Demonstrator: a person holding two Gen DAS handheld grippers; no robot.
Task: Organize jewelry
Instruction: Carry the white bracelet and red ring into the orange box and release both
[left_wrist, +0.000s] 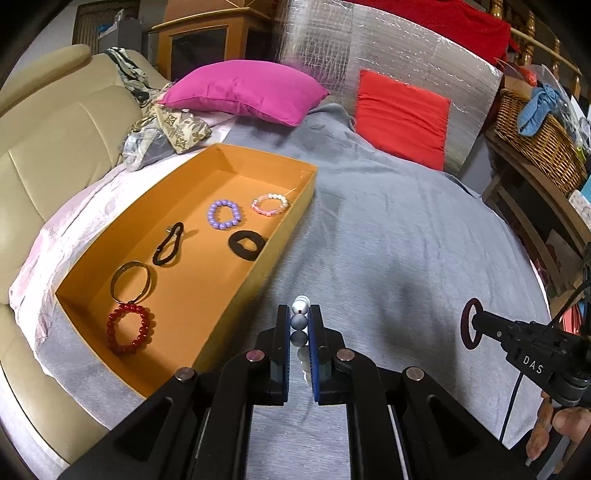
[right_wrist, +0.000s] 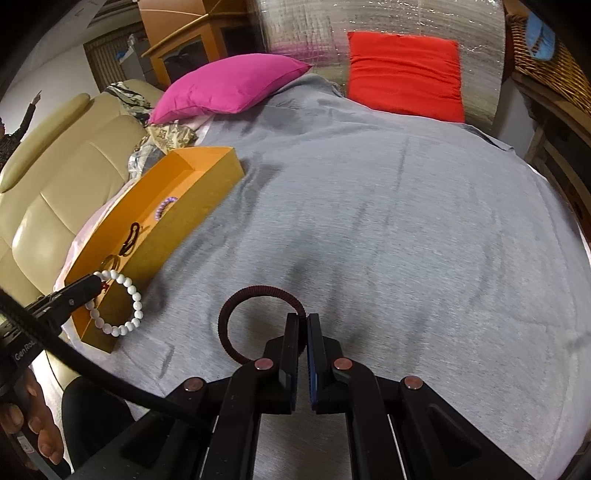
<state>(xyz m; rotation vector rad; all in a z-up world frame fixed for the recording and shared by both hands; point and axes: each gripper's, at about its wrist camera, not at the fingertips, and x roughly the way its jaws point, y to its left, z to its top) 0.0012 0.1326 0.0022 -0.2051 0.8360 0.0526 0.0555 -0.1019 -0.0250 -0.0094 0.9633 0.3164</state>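
My left gripper (left_wrist: 299, 314) is shut on a white bead bracelet (left_wrist: 300, 325), held above the grey blanket just right of the orange tray (left_wrist: 291, 225); the bracelet hangs from it in the right wrist view (right_wrist: 125, 302). My right gripper (right_wrist: 306, 321) is shut on a dark maroon ring-shaped hair tie (right_wrist: 255, 295), also seen in the left wrist view (left_wrist: 470, 326). In the tray lie a red bead bracelet (left_wrist: 129, 328), a gold bangle (left_wrist: 131, 282), a black hair tie (left_wrist: 168, 249), a black scrunchie (left_wrist: 246, 244), a purple bead bracelet (left_wrist: 224, 215) and a pink bead bracelet (left_wrist: 269, 204).
A grey blanket (right_wrist: 388, 229) covers the bed. A magenta pillow (left_wrist: 243, 90) and a red cushion (left_wrist: 402, 116) lie at the back. A cream sofa (left_wrist: 48, 147) stands left, a wicker basket (left_wrist: 535, 129) on shelves right.
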